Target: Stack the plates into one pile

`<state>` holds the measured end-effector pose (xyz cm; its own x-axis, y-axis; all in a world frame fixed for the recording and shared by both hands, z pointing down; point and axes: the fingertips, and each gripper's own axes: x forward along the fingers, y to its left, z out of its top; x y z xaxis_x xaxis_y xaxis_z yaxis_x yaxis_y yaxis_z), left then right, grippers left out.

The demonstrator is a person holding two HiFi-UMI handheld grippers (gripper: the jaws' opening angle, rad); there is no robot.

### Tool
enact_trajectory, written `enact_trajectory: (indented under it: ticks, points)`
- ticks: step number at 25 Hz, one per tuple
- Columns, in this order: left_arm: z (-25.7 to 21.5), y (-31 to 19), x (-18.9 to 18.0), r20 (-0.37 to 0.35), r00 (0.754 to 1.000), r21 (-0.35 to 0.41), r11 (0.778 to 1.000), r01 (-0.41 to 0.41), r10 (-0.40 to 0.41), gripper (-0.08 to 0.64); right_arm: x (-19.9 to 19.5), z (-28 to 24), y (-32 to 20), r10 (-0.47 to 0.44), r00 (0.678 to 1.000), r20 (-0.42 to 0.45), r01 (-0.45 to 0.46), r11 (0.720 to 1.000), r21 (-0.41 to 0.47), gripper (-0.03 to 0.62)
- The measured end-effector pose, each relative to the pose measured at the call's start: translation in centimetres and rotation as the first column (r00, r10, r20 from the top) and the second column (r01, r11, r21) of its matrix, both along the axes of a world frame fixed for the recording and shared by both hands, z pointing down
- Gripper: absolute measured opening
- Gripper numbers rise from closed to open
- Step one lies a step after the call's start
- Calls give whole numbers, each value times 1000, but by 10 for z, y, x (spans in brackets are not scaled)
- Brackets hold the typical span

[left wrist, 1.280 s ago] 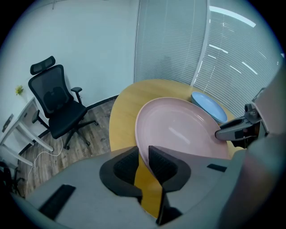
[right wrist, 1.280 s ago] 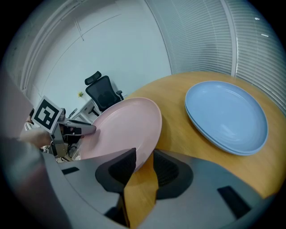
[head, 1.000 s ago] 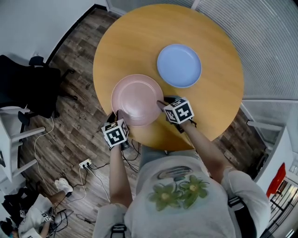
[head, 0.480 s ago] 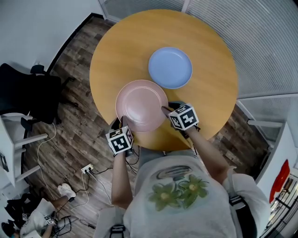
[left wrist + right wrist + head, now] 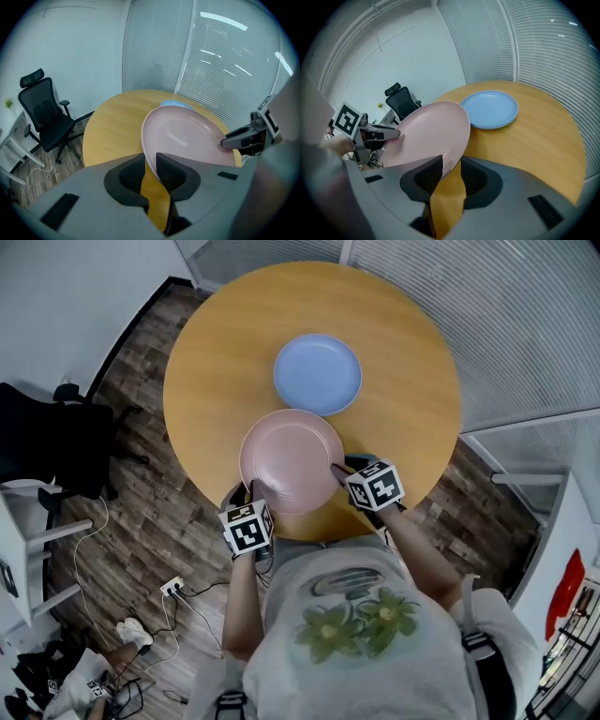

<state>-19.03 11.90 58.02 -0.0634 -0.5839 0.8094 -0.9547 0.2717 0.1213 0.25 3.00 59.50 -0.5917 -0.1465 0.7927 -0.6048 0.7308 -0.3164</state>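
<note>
Here the left gripper (image 5: 150, 164) has its jaws drawn narrow, both pads pressed on the near rim of the pink plate (image 5: 187, 136), which rises out of the jaws toward the upper right of the left gripper view. The right gripper (image 5: 450, 173) stands a little wider, but its pads also close on the rim, on the opposite side of the same plate. So the plate hangs between two grips, one at the lower left and one at the right of its edge in the head view. That reads as a choice for balance: a wide, shallow dish pinched at one point alone would likely droop or twist.

The plate appears lifted clear of the round wooden table (image 5: 403, 352) and tilted slightly, though how high I cannot tell. Its far edge meets the near edge of the blue plate (image 5: 318, 374) in the head view, which lies flat near the table's centre. In the right gripper view the blue one may be two plates stacked; I cannot tell. It looks like the pile's base, with the pink plate partway there. A black office chair (image 5: 44, 110) stands off at the left.
</note>
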Motion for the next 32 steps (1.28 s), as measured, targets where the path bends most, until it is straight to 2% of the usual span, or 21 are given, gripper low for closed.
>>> enact_trajectory:
  ticks: [7, 16, 32]
  points:
    - [-4, -5, 38, 4, 998, -14, 998, -60, 60, 86, 42, -4, 5, 56, 998, 3, -56, 998, -16, 140]
    - [-9, -34, 64, 14, 991, -11, 991, -133, 133, 86, 73, -10, -11, 126, 992, 12, -126, 992, -5, 140]
    - [-15, -97, 79, 20, 981, -4, 982, -191, 191, 86, 89, -15, -65, 165, 986, 2, -165, 986, 11, 140]
